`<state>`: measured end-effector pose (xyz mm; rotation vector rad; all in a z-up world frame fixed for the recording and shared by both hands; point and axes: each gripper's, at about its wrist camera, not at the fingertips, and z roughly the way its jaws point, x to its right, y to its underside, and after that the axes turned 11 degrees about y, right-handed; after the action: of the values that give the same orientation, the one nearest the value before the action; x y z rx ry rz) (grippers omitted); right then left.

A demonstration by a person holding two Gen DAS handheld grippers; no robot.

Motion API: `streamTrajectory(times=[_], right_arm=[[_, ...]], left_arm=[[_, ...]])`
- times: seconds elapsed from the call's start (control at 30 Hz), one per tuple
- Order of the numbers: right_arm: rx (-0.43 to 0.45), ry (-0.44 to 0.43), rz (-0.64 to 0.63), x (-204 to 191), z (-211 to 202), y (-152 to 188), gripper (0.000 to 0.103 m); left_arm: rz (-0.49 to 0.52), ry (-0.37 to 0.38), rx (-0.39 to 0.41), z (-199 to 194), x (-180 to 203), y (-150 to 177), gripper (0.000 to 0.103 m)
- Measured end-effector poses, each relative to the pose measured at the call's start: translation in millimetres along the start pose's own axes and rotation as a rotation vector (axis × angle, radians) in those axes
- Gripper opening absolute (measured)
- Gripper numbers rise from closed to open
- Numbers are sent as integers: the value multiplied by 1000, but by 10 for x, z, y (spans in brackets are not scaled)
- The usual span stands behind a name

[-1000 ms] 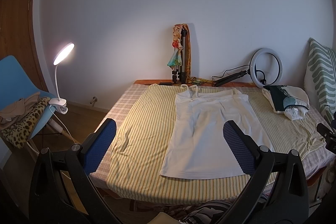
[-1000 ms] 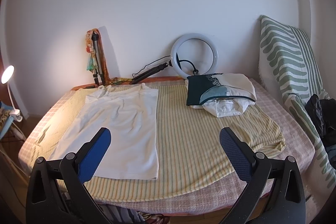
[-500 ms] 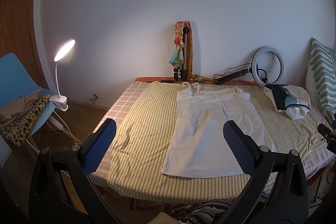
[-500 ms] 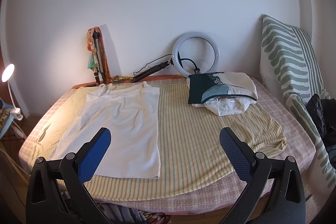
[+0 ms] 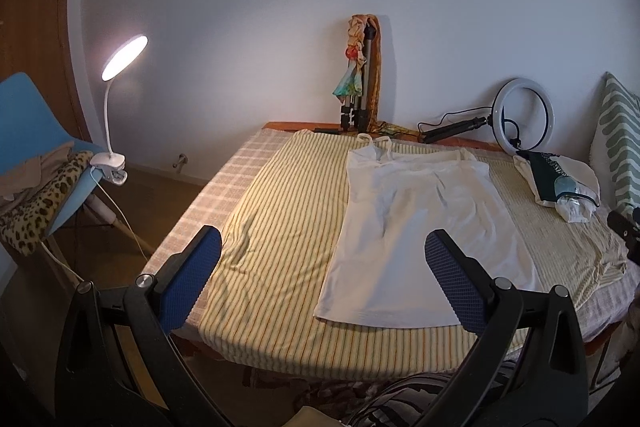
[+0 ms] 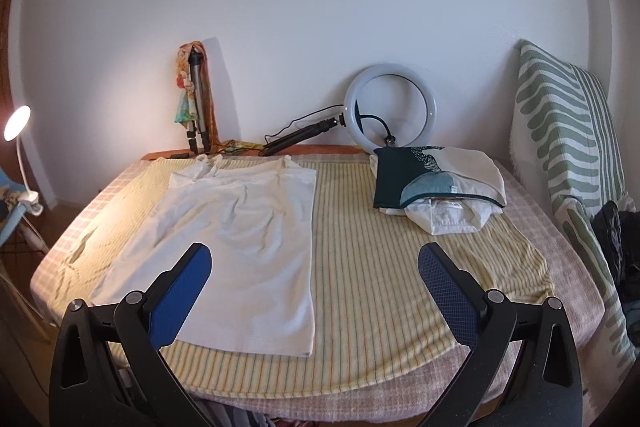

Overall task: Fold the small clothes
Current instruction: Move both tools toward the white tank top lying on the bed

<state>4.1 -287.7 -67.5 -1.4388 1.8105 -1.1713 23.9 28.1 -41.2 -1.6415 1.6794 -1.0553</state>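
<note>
A white strappy top (image 5: 420,223) lies flat on the yellow striped cloth (image 5: 288,211) covering the bed, straps toward the wall. It also shows in the right wrist view (image 6: 240,227). My left gripper (image 5: 322,247) is open and empty, held above the bed's near edge, left of the top's hem. My right gripper (image 6: 314,265) is open and empty, above the near edge at the top's right hem corner. A small part of the right gripper shows at the right edge of the left wrist view.
A pile of clothes under a dark green bag (image 6: 436,183) sits at the back right. A ring light (image 6: 390,107), a tripod (image 6: 198,107) and cables stand by the wall. A striped cushion (image 6: 568,147) is at the right. A lamp (image 5: 120,99) and blue chair (image 5: 36,155) stand at the left.
Both grippers have moved slightly closer to the bed and a little lower; the top appears a little larger. Nothing on the bed has moved.
</note>
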Motion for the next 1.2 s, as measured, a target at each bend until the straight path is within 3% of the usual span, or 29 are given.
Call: streamTrajectory(times=[0.33,0.6,0.83,0.9,1.07,1.2], right_arm=[[82,-14,-195,-622,404,-426,102],[135,-63,-302,-1223,773,-616,102],[33,-197,-298,-1614,1239,-813,102],[-5,-224,-308,-1734,1369,-851,102],[-135,-305,-334,-2126,1731,-917,102],[-193,-316,-358,-2442,1988,-929,102]], left_arm=[[50,-89,-85,365,-258,302,103],[-7,-23,-131,618,-349,416,99],[-126,98,-202,966,-497,567,80],[-164,129,-231,1086,-546,626,70],[-231,184,-290,1358,-634,774,61],[-285,226,-312,1483,-710,882,54]])
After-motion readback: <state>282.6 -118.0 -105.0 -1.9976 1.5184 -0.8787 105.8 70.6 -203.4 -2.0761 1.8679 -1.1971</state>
